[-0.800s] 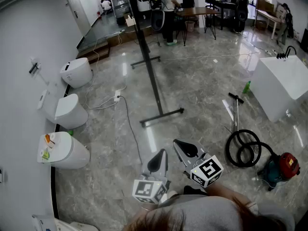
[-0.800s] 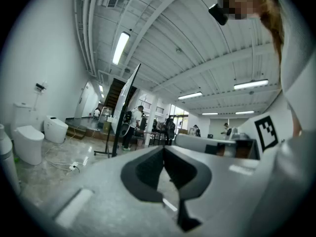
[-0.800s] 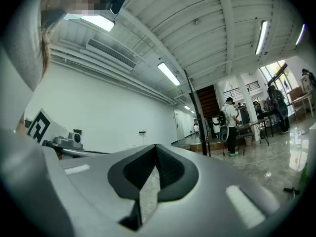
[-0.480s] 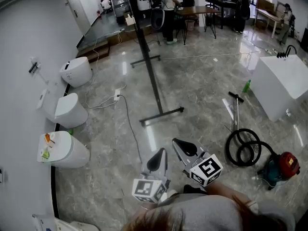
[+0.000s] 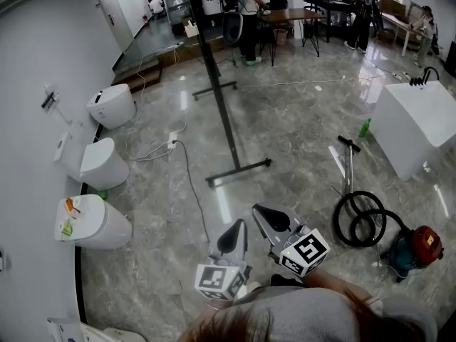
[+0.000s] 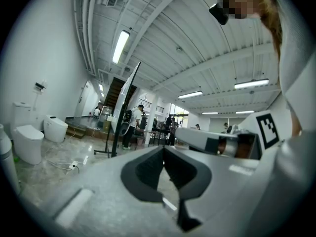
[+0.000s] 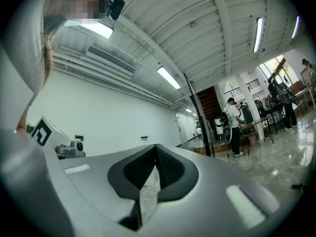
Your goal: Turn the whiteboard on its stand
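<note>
Trouble could come first from the grip: the left tool [image 5: 236, 230] and the right tool [image 5: 265, 214] are both closed with nothing between their jaws, held side by side close to the person's body. They would likely have to open before they could take the thin edge of the whiteboard [image 5: 224, 120], or else push it with closed tips that may slide off. The whiteboard stands edge-on on its two-footed stand, well apart from both tools, out on the grey stone floor [image 5: 299, 134]. Pushed high up or too hard, the tall stand could rock or skate on that glossy surface. A cable [image 5: 194, 191] runs from a power strip [image 5: 173, 142] just beside the near foot and could catch a shoe on the way in. Counted: one whiteboard, two tools, three toilets [image 5: 100, 164] along the left wall, one vacuum cleaner [image 5: 417, 246] with one coiled hose [image 5: 362, 219], one green bottle [image 5: 365, 128], one white basin unit [image 5: 413, 123].
</note>
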`<action>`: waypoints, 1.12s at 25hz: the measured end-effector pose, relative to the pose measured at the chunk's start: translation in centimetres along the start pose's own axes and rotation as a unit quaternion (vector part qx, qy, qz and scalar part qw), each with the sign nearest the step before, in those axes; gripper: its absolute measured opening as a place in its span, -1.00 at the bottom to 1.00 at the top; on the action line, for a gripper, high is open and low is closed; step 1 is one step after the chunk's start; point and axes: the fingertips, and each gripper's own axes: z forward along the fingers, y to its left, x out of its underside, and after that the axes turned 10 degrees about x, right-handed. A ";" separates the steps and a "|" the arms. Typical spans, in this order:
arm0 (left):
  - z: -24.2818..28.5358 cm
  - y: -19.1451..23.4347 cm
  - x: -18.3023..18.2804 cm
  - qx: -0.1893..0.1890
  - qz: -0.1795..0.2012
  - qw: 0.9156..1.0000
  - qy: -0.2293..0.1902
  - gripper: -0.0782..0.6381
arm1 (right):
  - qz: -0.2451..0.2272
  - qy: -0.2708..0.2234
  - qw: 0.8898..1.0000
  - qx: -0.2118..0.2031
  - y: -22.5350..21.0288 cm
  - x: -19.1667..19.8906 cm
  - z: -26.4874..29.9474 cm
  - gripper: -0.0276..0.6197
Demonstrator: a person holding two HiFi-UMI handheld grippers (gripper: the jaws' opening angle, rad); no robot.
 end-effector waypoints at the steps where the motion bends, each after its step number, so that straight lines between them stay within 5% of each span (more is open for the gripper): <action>1: 0.2 0.0 0.0 -0.001 0.000 1.000 0.000 -0.79 | 0.003 0.000 1.000 0.001 -0.3 0.0 0.0 -0.90; 18: 4.6 0.4 0.6 -0.028 -0.004 1.000 -0.010 -0.79 | 0.014 0.018 1.000 -0.022 -5.5 1.0 1.3 -0.90; 28: 6.5 4.6 0.8 -0.052 -0.009 0.999 -0.010 -0.79 | 0.014 0.016 0.999 -0.043 -6.9 1.4 5.2 -0.90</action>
